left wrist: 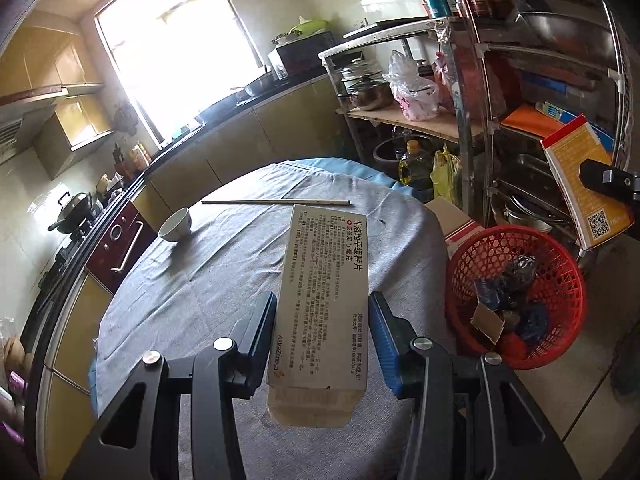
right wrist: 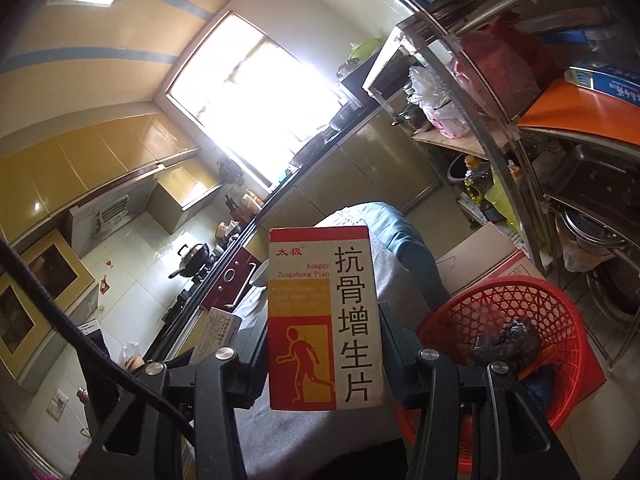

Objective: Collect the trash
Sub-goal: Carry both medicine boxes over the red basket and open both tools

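Both hands were carrying a piece of trash toward the red basket point(left wrist: 516, 296), and the step in hand, as I judged it, was the drop. To do it well, each box needed to be brought fully over the basket's open mouth before the grip was let go, the box tipped end-down so that it would slide in past the rim instead of bridging it. The two hands were close together, so one going in first and clearing away would likely save a knock.

On the left, the left hand-held gripper point(left wrist: 322, 336) was clenched on a grey medicine box point(left wrist: 324, 292), its blue pads pressing the two long sides. The box stuck out forward along the fingers, lifted over the cloth-covered worktop point(left wrist: 200, 280), where a bowl point(left wrist: 176, 224) and a pair of chopsticks point(left wrist: 276, 201) lay farther off. The basket stood to the right of this box, beside the worktop's edge and lower than it, already holding some dark wrappers and a scrap of card.

On the right, the right hand-held gripper point(right wrist: 324, 344) grasped a red, yellow and white medicine box point(right wrist: 324, 316), held upright between its fingers. In the right wrist view the basket sat just right of this box and below it, nearer than for the left hand.
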Action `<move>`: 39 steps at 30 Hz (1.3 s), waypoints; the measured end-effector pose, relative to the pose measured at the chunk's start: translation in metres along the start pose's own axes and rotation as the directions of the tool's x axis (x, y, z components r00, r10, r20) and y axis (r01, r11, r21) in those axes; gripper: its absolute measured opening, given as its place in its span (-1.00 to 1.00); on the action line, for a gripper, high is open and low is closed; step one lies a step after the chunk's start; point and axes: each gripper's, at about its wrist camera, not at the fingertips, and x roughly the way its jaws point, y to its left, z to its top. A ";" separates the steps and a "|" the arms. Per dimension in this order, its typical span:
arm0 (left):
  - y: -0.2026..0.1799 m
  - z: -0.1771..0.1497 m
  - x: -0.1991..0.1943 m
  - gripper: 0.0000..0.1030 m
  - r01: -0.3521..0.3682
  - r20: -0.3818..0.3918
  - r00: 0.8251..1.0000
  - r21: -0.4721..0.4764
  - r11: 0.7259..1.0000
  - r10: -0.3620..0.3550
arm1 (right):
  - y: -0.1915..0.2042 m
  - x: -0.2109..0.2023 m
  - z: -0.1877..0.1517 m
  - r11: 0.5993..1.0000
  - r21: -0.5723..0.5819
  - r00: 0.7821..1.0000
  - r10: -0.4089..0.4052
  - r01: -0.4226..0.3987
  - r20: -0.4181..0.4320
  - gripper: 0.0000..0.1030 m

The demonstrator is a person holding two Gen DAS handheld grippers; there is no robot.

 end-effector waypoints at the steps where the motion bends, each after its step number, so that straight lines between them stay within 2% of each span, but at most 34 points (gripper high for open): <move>1: -0.002 0.001 0.000 -0.06 0.001 0.000 1.000 0.004 1.000 -0.001 | -0.003 -0.001 0.000 1.000 0.009 1.000 -0.002 0.002 -0.001 -0.01; 28: -0.066 0.026 0.001 -0.06 0.027 0.033 0.999 0.144 0.989 -0.032 | -0.052 -0.035 0.005 0.992 0.120 0.997 -0.047 0.040 0.057 -0.01; 39: -0.092 0.033 0.015 -0.06 0.048 0.020 0.998 0.194 0.980 -0.053 | -0.068 -0.042 0.005 0.986 0.152 0.996 -0.074 0.064 0.059 -0.01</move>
